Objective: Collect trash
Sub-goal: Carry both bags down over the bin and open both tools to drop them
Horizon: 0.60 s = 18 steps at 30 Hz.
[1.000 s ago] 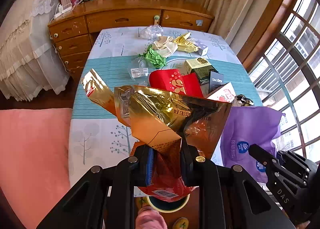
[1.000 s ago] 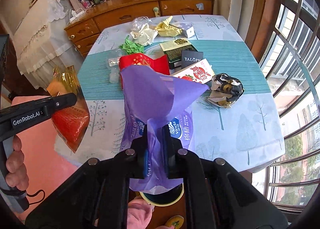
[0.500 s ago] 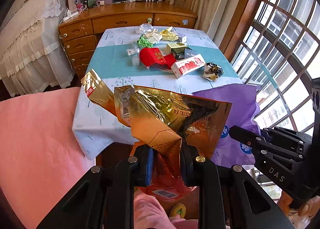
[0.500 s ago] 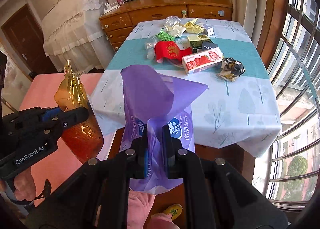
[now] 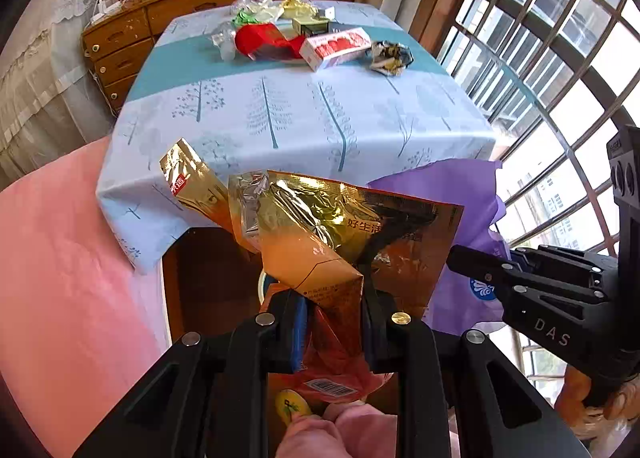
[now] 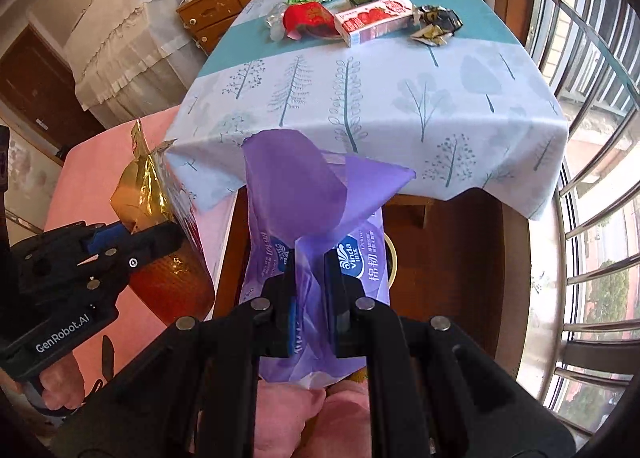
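Left tongs (image 5: 332, 322) clamped on gold foil bag (image 5: 344, 234); right tongs (image 6: 310, 298) clamped on purple wrapper (image 6: 296, 194). Both near side of table (image 6: 400, 98).

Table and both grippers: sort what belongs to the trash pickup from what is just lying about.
Trash job:
- gold foil bag, shut in left gripper
- purple tissue wrapper, shut in right gripper
- red-and-white carton
- crumpled foil wrapper
- red bag

Lying about:
- wooden dresser
- tablecloth
- pink cover
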### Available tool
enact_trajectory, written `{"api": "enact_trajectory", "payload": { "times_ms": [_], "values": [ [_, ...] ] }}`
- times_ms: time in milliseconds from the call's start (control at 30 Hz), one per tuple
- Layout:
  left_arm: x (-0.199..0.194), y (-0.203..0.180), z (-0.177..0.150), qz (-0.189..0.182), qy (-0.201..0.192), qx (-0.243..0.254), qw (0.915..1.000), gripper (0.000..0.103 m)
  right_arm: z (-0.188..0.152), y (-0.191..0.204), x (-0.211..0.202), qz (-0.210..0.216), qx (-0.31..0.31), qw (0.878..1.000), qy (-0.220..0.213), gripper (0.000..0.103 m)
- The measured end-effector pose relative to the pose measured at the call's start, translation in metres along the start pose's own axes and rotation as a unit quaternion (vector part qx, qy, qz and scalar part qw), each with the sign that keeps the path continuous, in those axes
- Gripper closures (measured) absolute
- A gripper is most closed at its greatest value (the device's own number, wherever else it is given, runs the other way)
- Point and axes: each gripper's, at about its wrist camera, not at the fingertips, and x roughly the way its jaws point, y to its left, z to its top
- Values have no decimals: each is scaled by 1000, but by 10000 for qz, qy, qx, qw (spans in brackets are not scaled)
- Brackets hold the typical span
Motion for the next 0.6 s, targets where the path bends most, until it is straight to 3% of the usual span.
{"api": "enact_trajectory", "payload": {
  "times_ms": [300,433,600],
  "values": [
    [141,11,-54,191,188,790,9965,81,-48,-48,118,-666,685,9954,112,94],
    [206,26,-68,273,465,599,9968,81,-72,-69,177,-872,971,9911,264,94],
    [259,39,-75,245,593,489,9967,78,-95,-89,233,-959,1178,9869,548,94]
  ]
}}
